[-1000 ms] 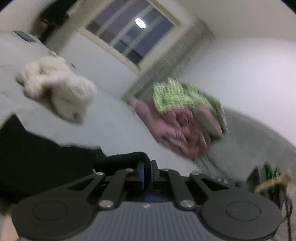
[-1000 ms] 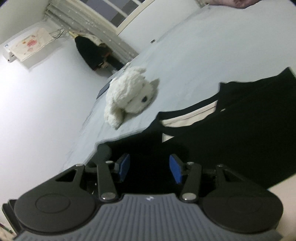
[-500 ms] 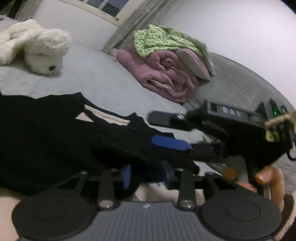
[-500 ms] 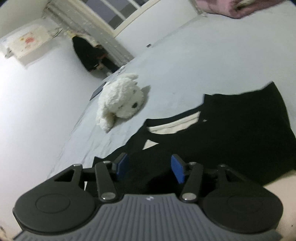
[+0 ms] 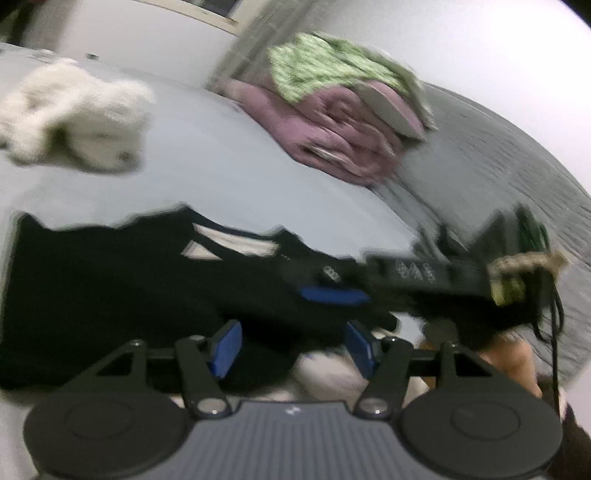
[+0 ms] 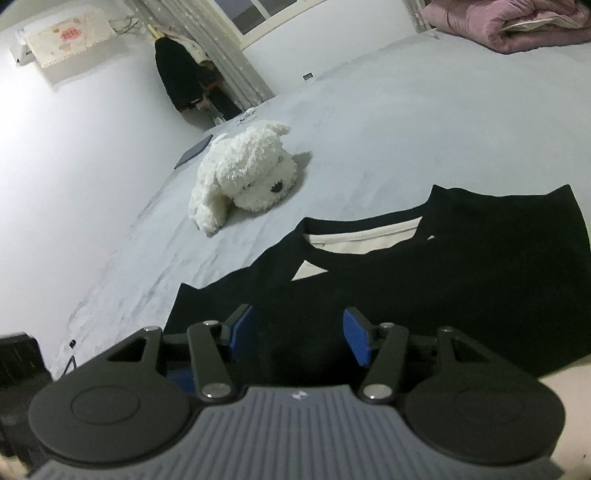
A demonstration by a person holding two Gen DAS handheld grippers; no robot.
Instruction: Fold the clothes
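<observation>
I am holding both the left hand-held gripper (image 5: 293,347) and the right hand-held gripper (image 6: 301,338) wide apart, gripping nothing, over the black T-shirt (image 6: 443,295) lying flat on the bed (image 6: 388,129), near the white toy dog (image 6: 243,175).

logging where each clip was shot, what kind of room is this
Most likely a bedroom. A black shirt lies spread on a wide bed, beside a white plush dog. Rolled pink bedding sits at the far end, and curtains hang by a window.
</observation>
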